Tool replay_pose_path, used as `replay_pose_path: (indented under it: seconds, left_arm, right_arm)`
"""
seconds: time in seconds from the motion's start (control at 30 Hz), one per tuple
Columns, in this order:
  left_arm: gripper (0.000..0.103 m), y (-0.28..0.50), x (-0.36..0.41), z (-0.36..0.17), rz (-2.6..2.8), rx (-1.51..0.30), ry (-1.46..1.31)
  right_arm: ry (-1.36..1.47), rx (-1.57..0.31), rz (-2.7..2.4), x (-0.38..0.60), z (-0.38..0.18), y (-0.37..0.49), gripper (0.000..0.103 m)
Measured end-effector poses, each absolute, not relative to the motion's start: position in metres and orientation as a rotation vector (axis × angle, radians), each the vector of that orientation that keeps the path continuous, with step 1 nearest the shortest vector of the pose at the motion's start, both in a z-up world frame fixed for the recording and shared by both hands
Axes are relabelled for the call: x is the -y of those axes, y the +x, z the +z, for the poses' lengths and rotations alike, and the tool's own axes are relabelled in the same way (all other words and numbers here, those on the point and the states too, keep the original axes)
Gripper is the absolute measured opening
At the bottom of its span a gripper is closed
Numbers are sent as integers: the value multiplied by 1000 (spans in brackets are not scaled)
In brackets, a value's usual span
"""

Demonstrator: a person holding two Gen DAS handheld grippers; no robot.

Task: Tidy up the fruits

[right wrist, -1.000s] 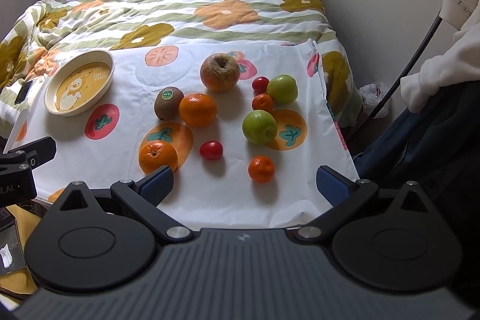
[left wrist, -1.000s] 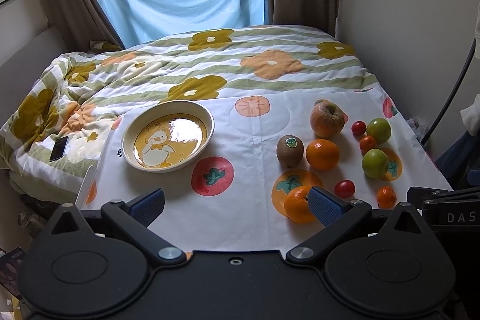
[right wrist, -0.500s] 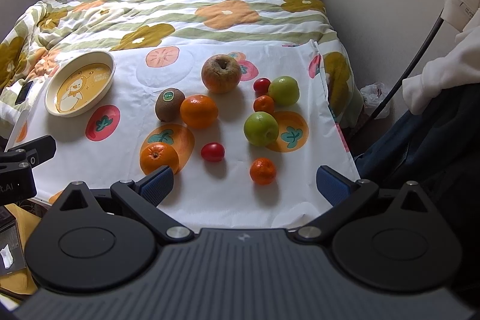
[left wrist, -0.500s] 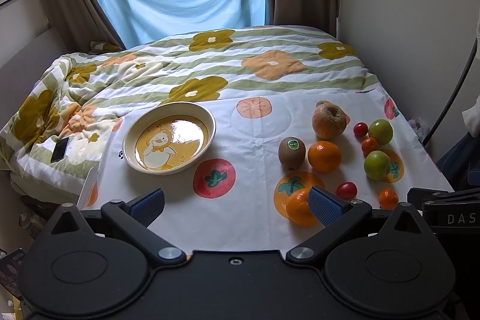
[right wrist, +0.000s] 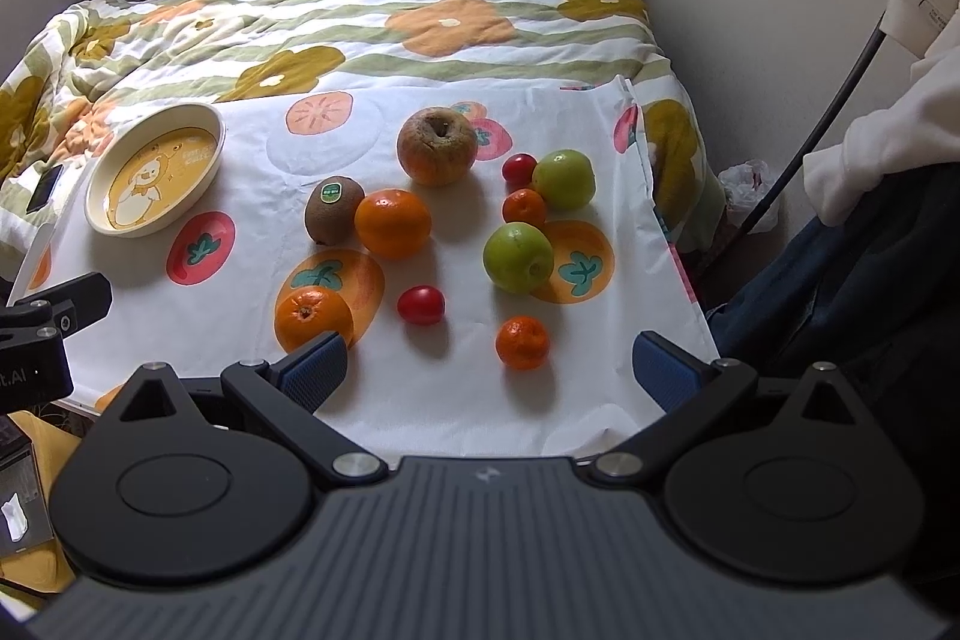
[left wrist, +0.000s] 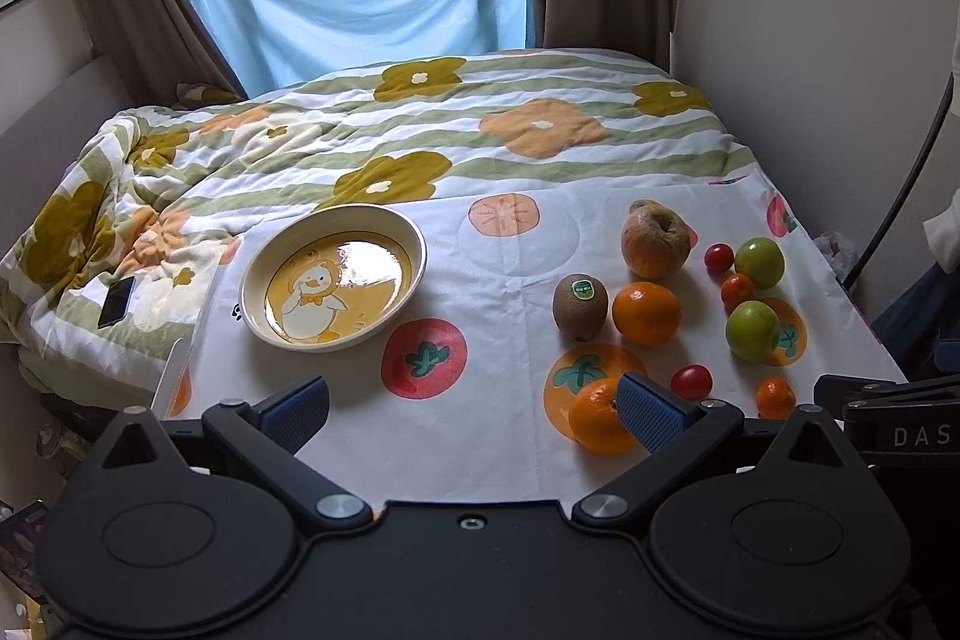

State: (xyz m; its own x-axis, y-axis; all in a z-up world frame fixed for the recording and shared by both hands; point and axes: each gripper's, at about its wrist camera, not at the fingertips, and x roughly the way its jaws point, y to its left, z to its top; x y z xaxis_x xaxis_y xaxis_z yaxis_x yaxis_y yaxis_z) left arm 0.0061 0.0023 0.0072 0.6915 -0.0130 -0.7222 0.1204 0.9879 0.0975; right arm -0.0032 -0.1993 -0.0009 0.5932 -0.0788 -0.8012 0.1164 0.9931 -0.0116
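Several fruits lie on a white fruit-print cloth (right wrist: 252, 148) on a bed: a russet apple (right wrist: 437, 147), a kiwi (right wrist: 333, 209), two oranges (right wrist: 392, 223) (right wrist: 312, 317), two green apples (right wrist: 518, 257) (right wrist: 564, 179), two red tomatoes (right wrist: 421, 305) (right wrist: 519, 167) and two small mandarins (right wrist: 522, 342) (right wrist: 524, 208). An empty duck-print bowl (left wrist: 333, 277) sits to their left. My left gripper (left wrist: 474, 409) is open and empty above the cloth's near edge, its right finger in front of the near orange (left wrist: 597, 424). My right gripper (right wrist: 489, 373) is open and empty, just short of the near mandarin.
A flowered quilt (left wrist: 420, 130) covers the bed behind the cloth. A phone (left wrist: 116, 302) lies on the quilt at the left. A wall and a black cable (right wrist: 840, 88) stand to the right. The other gripper's body shows at each view's edge (left wrist: 894, 424).
Both grippers have crept slightly forward toward the fruit. Nothing was taken hold of and no fruit moved.
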Motion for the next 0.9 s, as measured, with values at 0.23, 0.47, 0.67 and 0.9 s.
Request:
replay_pose_path:
  seconds: [0.23,0.47,0.67,0.9]
  left_arm:
    - [103,7,-2,6,-75,-806,141]
    - [103,7,-1,4,-77,-806,136]
    - [103,6,-1,4,-78,-806,135]
    - [103,11,1,-2,-107,-806,132]
  right_arm:
    - [42,-930,-114,200,-1,-4,103]
    - [44,-930,-114,199,-1,-4,103]
    - [42,-929,-116,199,-1,-5,103]
    - [41,-919,-128,203,-3,-5,103]
